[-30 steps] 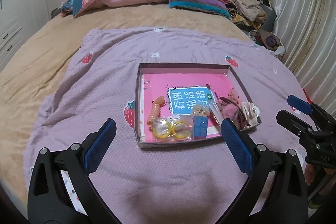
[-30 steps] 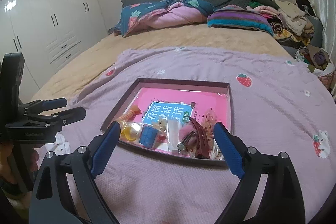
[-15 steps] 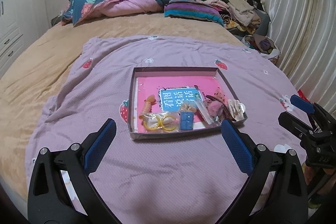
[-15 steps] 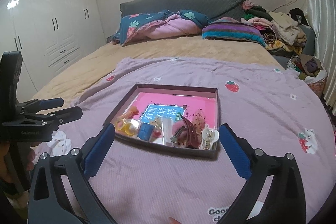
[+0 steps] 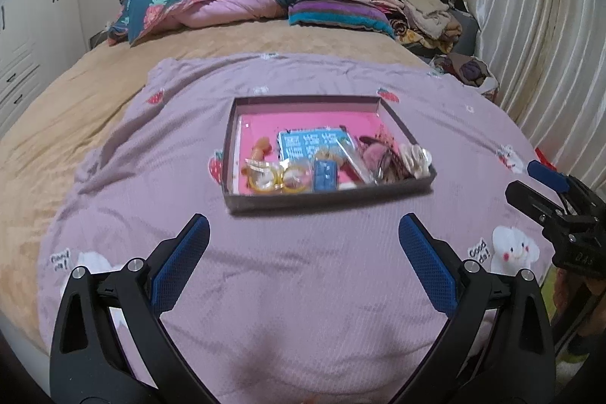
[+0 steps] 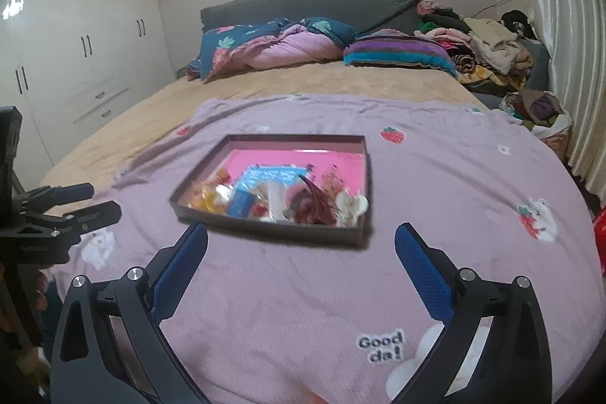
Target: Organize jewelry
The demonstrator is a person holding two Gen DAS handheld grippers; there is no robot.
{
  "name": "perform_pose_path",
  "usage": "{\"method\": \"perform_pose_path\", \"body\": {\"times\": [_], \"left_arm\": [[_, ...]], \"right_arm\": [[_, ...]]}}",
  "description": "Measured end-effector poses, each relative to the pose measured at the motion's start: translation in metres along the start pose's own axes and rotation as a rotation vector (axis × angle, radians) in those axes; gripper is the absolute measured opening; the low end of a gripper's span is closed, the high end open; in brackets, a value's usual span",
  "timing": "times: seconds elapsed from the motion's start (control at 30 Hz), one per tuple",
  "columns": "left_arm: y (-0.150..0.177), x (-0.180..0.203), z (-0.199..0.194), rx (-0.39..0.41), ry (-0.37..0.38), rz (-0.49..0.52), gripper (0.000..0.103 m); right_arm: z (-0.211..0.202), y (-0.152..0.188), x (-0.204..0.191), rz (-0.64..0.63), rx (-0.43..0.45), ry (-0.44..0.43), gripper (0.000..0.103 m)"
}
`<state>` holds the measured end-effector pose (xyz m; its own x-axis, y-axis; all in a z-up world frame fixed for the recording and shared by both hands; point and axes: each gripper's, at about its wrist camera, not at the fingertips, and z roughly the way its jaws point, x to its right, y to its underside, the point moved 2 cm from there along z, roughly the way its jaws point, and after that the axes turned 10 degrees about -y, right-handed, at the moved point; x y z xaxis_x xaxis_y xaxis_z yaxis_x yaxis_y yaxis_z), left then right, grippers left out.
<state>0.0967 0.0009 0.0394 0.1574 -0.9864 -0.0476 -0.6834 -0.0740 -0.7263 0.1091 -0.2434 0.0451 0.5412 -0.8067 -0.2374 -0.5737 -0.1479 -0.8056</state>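
On the bed's lilac blanket sat the shallow dark cardboard tray with the pink floor, its trinkets heaped at the near edge. Both my left fingers and right fingers gaped wide, grasping nothing, short of it. The yellow plastic rings looked light and slick; I'd pinch across a rim, gently.
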Motion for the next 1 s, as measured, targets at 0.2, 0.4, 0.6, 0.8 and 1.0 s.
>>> {"method": "perform_pose_path", "body": {"times": [0.2,0.4,0.6,0.8,1.0], "left_arm": [[0.023,0.000,0.007,-0.005,-0.015,-0.015,0.094],[0.039,-0.002,0.009,0.008,-0.024,-0.028,0.094],[0.053,-0.002,0.013,-0.001,-0.021,-0.021,0.094],[0.057,-0.002,0.013,-0.004,-0.018,-0.022,0.094],[0.058,-0.001,0.013,-0.008,-0.013,-0.024,0.094]], "right_arm": [[-0.001,0.022,0.006,0.048,-0.021,-0.001,0.099],[-0.004,0.035,0.003,0.062,-0.011,-0.004,0.099],[-0.004,0.050,-0.001,0.045,-0.003,0.009,0.099],[0.001,0.061,-0.007,0.031,-0.022,0.009,0.099],[0.004,0.064,-0.012,0.014,-0.033,0.001,0.099]]}}
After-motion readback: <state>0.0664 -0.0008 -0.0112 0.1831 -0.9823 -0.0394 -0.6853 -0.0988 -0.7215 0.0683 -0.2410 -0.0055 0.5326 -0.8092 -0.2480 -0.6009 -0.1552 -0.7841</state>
